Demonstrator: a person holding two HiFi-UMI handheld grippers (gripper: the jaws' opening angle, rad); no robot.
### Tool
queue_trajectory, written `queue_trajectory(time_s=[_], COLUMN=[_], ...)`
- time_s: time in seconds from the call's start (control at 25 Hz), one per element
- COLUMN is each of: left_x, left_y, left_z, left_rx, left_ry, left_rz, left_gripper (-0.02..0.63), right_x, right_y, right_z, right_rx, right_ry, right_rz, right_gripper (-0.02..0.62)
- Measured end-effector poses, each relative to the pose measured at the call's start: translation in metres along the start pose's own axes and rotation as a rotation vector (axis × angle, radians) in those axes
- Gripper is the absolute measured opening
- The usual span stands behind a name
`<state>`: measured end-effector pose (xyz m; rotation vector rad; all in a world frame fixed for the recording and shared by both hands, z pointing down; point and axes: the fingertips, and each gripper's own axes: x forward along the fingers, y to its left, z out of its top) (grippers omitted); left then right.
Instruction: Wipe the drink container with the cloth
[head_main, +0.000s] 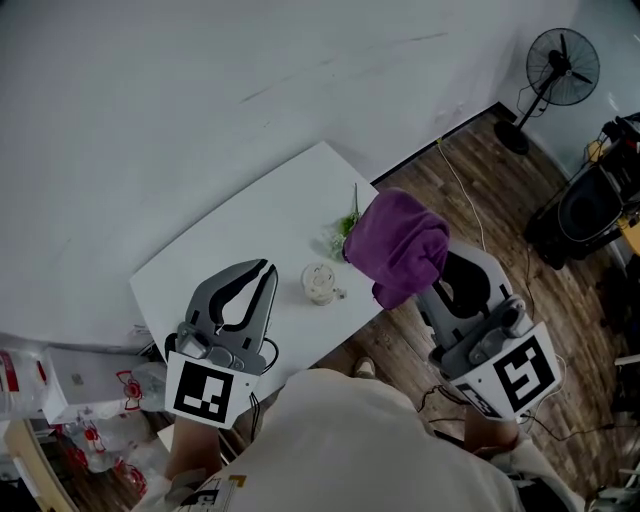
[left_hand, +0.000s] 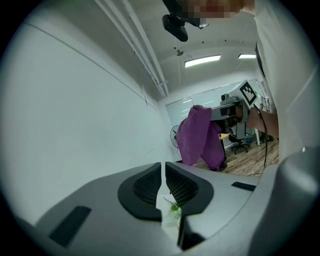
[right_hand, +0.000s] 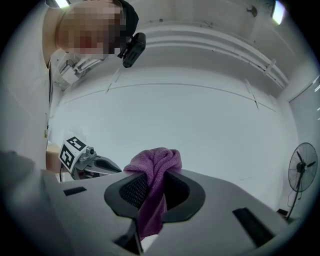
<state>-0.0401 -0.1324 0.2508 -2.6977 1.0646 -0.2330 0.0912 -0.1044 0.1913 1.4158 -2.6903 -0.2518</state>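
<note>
The drink container (head_main: 318, 282), a small pale lidded cup, stands upright near the front edge of the white table (head_main: 230, 240). My left gripper (head_main: 267, 270) (left_hand: 163, 172) hovers above the table just left of the cup, shut with nothing between its jaws. My right gripper (head_main: 432, 275) (right_hand: 154, 182) is raised off the table's right edge, shut on a purple cloth (head_main: 398, 245) (right_hand: 156, 161). The cloth bunches over the jaw tips, hangs down between them and hides them from the head view. In the left gripper view the cloth (left_hand: 200, 135) hangs to the right.
A small green sprig (head_main: 346, 230) lies on the table behind the cup. A standing fan (head_main: 558, 72) and dark equipment (head_main: 590, 210) are on the wooden floor at right, with a cable. Boxes and bags (head_main: 60, 390) sit low at left. A white wall lies beyond.
</note>
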Motion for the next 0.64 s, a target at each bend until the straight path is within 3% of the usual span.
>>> queue_trajectory(time_s=[0.36,0.64], left_x=[-0.004,0.000], left_y=[0.007,0.000], left_z=[0.000,-0.005], left_rx=[-0.081,-0.039], left_ry=[-0.029,-0.015], left_rz=[0.023,-0.020], left_gripper=[0.040,0.041], right_x=[0.005,0.004], right_y=[0.007,0.002], right_z=[-0.010,-0.005], right_rx=[-0.013,-0.038], right_ry=[0.045,0.038], right_rz=[-0.015,-0.031], right_gripper=[0.086,0.086])
